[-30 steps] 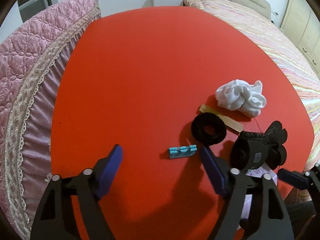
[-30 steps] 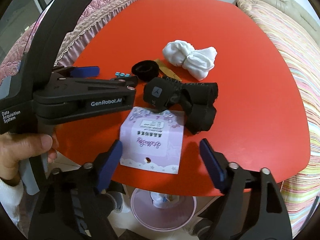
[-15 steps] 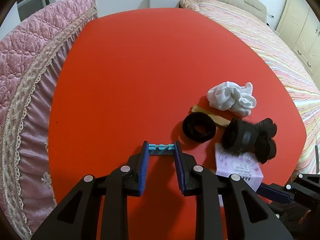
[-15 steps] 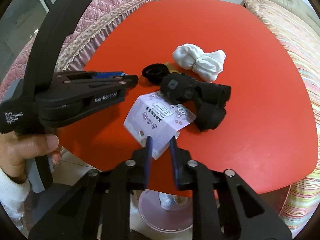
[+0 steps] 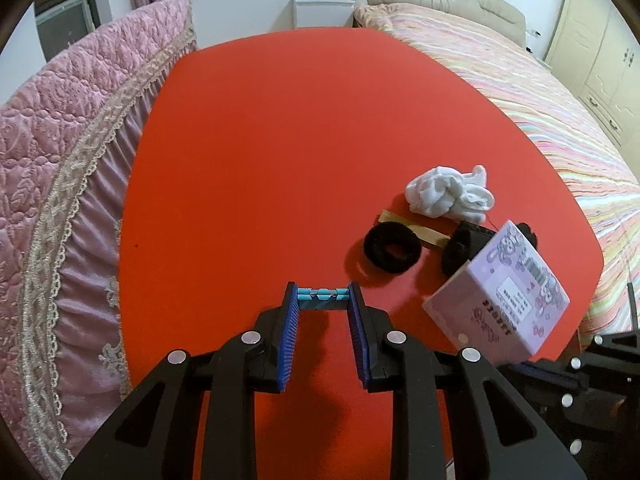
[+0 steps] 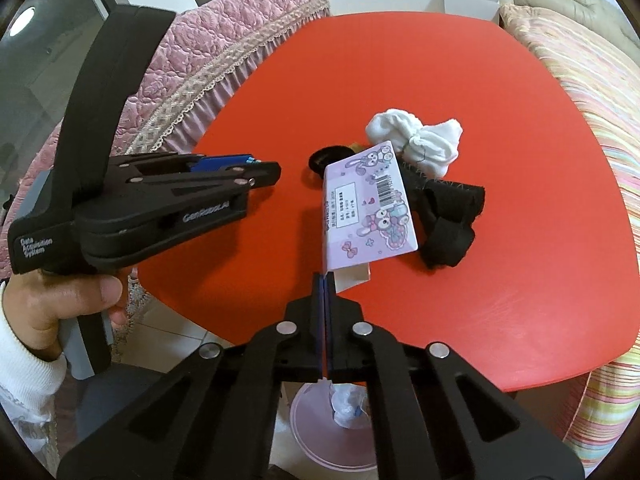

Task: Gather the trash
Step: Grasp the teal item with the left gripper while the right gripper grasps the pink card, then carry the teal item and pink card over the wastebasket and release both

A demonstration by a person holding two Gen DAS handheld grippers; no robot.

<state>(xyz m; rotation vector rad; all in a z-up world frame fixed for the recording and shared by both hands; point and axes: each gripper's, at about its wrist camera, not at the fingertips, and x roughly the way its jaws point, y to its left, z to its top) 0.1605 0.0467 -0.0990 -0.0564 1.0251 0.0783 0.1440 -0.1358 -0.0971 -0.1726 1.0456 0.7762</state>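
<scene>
My left gripper [image 5: 322,298] is shut on a small teal wrapper [image 5: 322,296], held crosswise between its blue pads just above the red table [image 5: 280,140]. My right gripper [image 6: 325,284] is shut on the bottom flap of a flattened lilac cartoon box [image 6: 366,204], lifted and tilted over the table's near edge. That lilac box [image 5: 500,300] also shows at the right of the left wrist view. From the right wrist view the left gripper [image 6: 256,164] is at the left, in a person's hand [image 6: 60,300].
On the table lie a white sock bundle [image 5: 448,196], a black hair ring [image 5: 392,248], a tan strip [image 5: 420,230] and black fabric [image 6: 448,216]. A pink bin [image 6: 332,420] with crumpled trash stands on the floor under the near edge. A pink quilt flanks the left, a striped bed the right.
Both grippers went from wide open to shut: the left on the teal wrapper, the right on the lilac box's flap. The box has risen off the table and tilted.
</scene>
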